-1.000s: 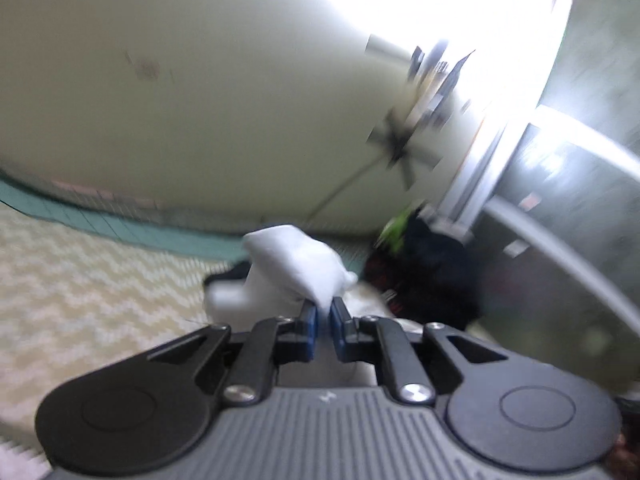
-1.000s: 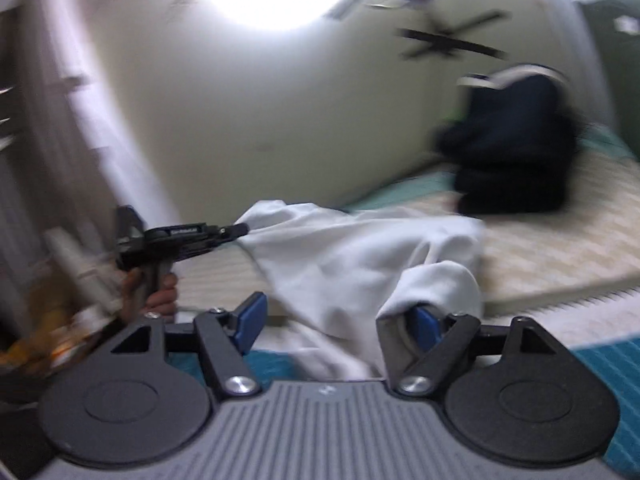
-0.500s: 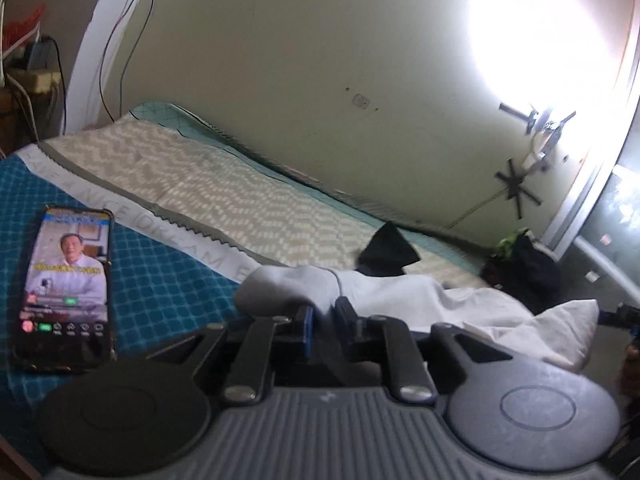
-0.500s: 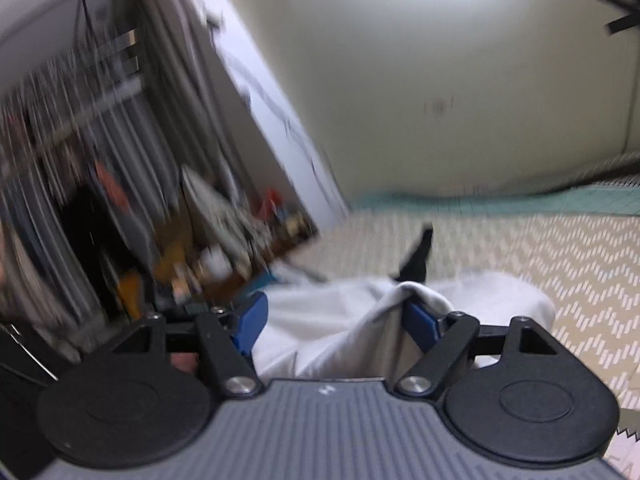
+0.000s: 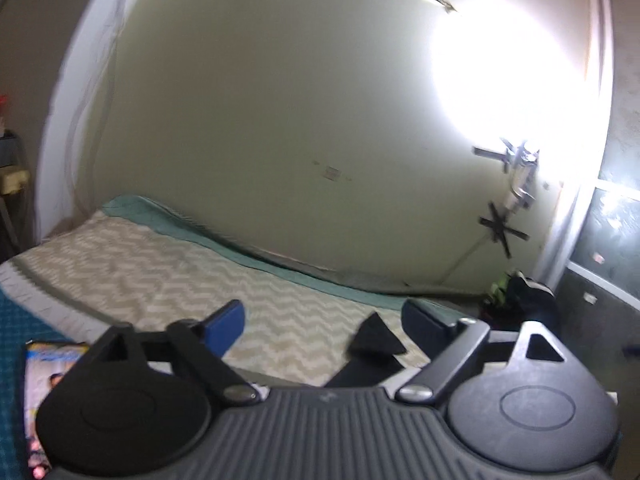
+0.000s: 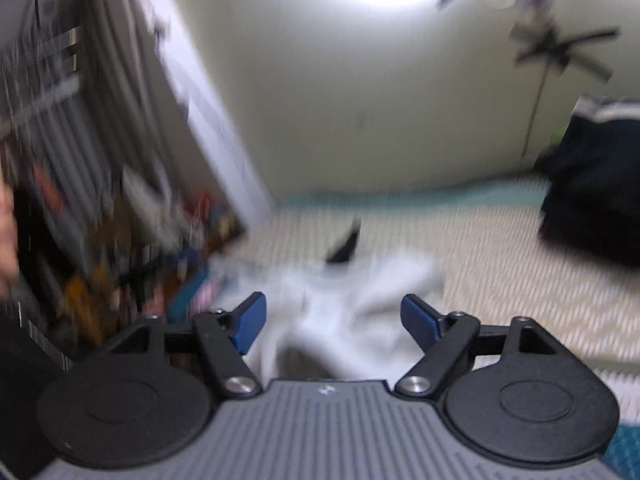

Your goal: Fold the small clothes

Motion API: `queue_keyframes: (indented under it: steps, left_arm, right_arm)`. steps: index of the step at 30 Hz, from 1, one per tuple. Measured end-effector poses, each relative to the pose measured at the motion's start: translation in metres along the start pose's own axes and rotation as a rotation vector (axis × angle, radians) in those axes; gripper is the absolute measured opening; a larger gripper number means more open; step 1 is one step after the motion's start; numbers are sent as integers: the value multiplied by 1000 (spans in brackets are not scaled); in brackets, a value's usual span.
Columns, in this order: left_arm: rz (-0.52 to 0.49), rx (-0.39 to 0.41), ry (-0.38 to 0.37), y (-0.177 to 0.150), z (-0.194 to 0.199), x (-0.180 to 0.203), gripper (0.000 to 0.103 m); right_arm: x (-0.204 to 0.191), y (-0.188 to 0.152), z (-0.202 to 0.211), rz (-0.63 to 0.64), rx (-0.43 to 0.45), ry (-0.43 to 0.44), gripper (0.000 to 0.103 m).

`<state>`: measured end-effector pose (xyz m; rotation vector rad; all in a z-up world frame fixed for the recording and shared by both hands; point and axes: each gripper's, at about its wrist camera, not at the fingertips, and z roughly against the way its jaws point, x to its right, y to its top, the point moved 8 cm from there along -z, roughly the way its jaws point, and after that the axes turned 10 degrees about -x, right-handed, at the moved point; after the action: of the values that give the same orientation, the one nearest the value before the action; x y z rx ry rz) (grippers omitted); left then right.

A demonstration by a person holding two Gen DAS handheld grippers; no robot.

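Note:
A crumpled white garment (image 6: 340, 292) lies on the chevron bed cover (image 6: 500, 264), blurred, just beyond and below my right gripper (image 6: 332, 308). Its jaws are opening, both blue pads are bare and nothing is pressed between them. My left gripper (image 5: 322, 316) hovers over the bed cover (image 5: 160, 272) with its jaws opening wide and nothing between them. A small black cloth (image 5: 374, 340) lies folded on the cover past its fingers; in the right wrist view the black cloth (image 6: 344, 246) sits behind the white garment. The left wrist view hides most of the white garment.
A phone (image 5: 44, 364) with a lit screen lies on the teal blanket (image 5: 12, 320) at the left. A dark pile of clothes (image 5: 520, 300) sits at the bed's far right corner by the wall. Cluttered shelves (image 6: 100, 220) stand left of the bed.
My left gripper opened and let go of the white garment, which dropped out of its view. The cloth slipped off my right gripper's finger and that gripper rose a little.

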<state>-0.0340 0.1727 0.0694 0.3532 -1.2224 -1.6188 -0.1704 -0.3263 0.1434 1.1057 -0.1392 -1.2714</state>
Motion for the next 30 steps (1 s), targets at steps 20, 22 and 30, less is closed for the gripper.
queue_keyframes:
  steps: [20,22,30]
  left_arm:
    - [-173,-302,21,-66,-49,38,4]
    - [-185,-241,39,-47,-35,44,4]
    - [-279,165,56,76,81,104,4]
  right_arm:
    - [36,28,-202,85,-279,-186,1]
    - [15,42,-184,153,-214,-244,1]
    - [-129,131,-61,503,306,-406,0]
